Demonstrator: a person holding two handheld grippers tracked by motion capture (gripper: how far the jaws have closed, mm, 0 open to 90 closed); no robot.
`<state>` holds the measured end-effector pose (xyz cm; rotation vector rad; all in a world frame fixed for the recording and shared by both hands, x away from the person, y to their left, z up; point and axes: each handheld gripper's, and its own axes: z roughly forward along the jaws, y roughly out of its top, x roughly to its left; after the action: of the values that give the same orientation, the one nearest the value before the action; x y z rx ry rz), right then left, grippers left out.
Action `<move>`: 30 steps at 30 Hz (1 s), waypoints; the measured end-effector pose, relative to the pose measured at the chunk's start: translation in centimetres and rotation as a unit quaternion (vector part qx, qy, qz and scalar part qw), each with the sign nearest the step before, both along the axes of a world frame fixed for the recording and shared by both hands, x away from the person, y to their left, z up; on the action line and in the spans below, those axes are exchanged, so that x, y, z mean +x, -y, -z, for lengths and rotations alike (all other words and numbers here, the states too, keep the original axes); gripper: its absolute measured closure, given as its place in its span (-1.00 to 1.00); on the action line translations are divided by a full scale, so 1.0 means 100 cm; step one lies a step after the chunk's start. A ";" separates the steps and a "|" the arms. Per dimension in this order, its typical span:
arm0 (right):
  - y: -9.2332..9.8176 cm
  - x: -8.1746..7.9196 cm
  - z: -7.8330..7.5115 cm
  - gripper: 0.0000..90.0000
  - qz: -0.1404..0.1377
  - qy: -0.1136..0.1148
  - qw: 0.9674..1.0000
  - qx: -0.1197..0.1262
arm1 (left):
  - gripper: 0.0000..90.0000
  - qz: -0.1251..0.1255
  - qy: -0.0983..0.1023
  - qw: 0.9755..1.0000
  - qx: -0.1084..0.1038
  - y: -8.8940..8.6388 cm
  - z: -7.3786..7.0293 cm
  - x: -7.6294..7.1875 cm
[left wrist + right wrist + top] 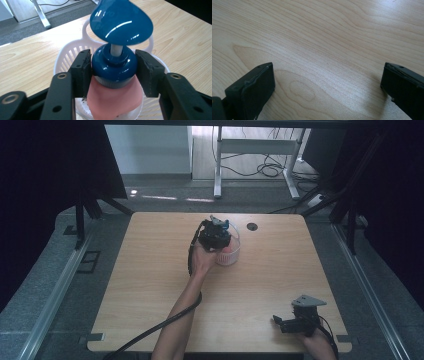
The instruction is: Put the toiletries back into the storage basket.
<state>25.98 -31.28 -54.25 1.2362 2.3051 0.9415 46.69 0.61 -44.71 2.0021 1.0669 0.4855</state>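
Closest to the person, down at about 5 o'clock on the tabletop (150,285), the right tongs (278,322) sit low over bare wood with their jaws wide apart and nothing between them. Further out, around 12 o'clock, the left tongs (113,68) flank the blue collar of a pump bottle (113,65): one pad touches it, the other's got a small gap, so apart. The bottle stands upright in a white basket (66,56).
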 end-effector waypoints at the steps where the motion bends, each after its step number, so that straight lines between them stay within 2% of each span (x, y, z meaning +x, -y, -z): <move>1: 0.000 0.000 0.000 -1.00 0.000 0.000 1.000 0.000 | 0.06 -0.001 -0.001 1.000 -0.002 0.000 0.000 0.000; 5: 0.000 0.000 0.000 -1.00 -0.001 0.000 1.000 0.000 | 0.04 -0.002 -0.002 1.000 -0.002 -0.001 -0.001 0.000; 13: 0.000 0.000 0.000 -1.00 -0.002 0.000 1.000 0.000 | -0.19 -0.005 0.007 1.000 -0.015 -0.005 -0.005 -0.002; 16: 0.000 0.000 0.000 -1.00 -0.002 -0.001 1.000 0.001 | -0.28 -0.005 0.013 1.000 -0.005 -0.005 -0.007 -0.003; 21: 0.000 0.000 0.000 -1.00 -0.002 -0.001 1.000 0.001 | -0.39 0.001 0.017 1.000 -0.008 -0.008 -0.010 -0.006; 30: 0.000 0.000 0.000 -1.00 -0.003 0.000 1.000 0.001 | -0.52 0.013 0.013 1.000 -0.022 -0.015 -0.020 -0.011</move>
<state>25.96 -31.25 -54.25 1.2314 2.3100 0.9448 45.58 2.09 -42.75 1.9634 1.0256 0.4697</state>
